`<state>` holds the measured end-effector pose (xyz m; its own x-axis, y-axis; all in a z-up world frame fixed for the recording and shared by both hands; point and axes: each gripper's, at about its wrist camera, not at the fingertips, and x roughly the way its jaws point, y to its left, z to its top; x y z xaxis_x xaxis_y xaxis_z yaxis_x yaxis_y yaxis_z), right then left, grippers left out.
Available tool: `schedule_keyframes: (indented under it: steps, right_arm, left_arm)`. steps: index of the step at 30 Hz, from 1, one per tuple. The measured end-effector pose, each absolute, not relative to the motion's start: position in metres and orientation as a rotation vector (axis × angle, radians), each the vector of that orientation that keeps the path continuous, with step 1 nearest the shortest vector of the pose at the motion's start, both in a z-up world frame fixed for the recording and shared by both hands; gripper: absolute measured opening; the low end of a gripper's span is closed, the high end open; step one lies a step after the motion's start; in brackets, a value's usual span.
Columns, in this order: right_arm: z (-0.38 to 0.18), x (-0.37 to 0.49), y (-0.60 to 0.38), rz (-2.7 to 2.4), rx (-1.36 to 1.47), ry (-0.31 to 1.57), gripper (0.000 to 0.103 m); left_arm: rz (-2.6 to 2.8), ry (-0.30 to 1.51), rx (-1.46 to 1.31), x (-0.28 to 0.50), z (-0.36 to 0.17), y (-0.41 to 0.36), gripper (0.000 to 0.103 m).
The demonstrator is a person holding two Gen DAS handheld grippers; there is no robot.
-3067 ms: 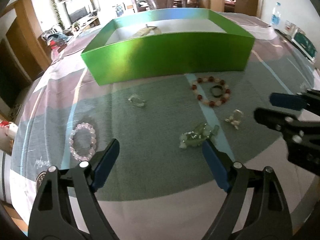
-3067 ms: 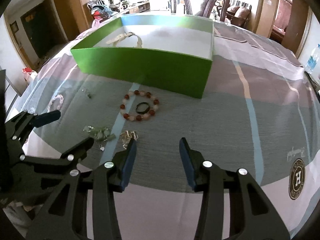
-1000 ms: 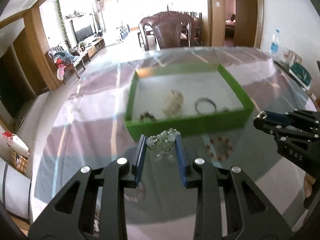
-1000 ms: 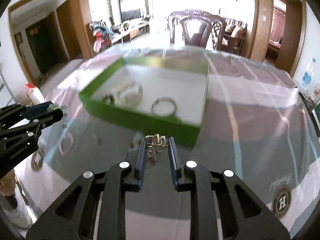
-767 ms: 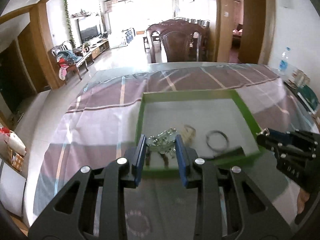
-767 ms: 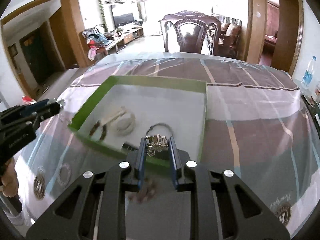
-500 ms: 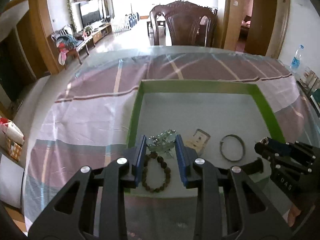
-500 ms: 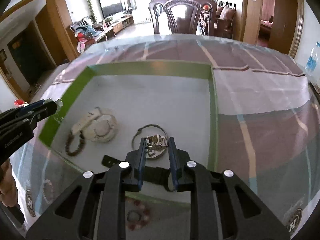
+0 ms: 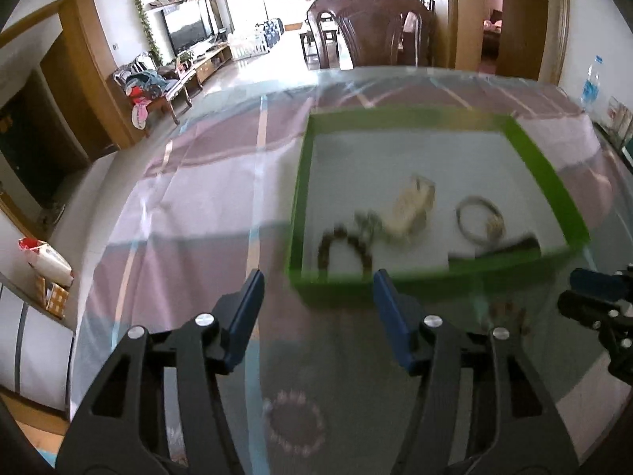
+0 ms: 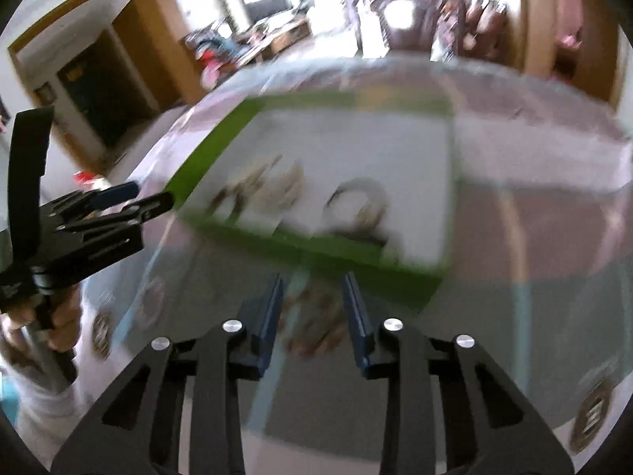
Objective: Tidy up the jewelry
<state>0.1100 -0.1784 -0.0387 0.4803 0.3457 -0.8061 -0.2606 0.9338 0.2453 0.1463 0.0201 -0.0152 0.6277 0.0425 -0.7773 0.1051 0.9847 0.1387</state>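
left gripper (image 9: pixel 316 310): jaws opening, nothing between
right gripper (image 10: pixel 312 308): jaws opening, nothing between
pink bracelet (image 9: pixel 294 421): on table, near the box (image 9: pixel 431 283); light, beads slippery, pinch across one strand

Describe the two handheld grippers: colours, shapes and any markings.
The left gripper and right gripper match: black open-framed plastic linkages with round silver pivot bolts, each ending in two flat blue finger pads. Seen from the side, the left gripper's body carries small white lettering, too blurred to read. No cables show.
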Motion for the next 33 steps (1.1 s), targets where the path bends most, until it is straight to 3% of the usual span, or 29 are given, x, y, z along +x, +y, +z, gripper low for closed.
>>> schedule_keyframes:
  steps: [7,21,33]
  right_arm:
    - [-0.089,0.121,-0.170,0.191,-0.059,1.043,0.033]
    - [-0.085,0.064,-0.161,0.349,-0.157,1.096,0.033]
    - [-0.092,0.077,-0.173,0.296,-0.128,1.090,0.033]
  left_arm:
    - [-0.059,0.960,0.155,0.117,-0.044,0.031,0.058]
    - [-0.042,0.990,0.137,0.082,-0.067,0.044,0.065]
    - [0.000,0.986,0.098,0.057,-0.070,0.060,0.067]
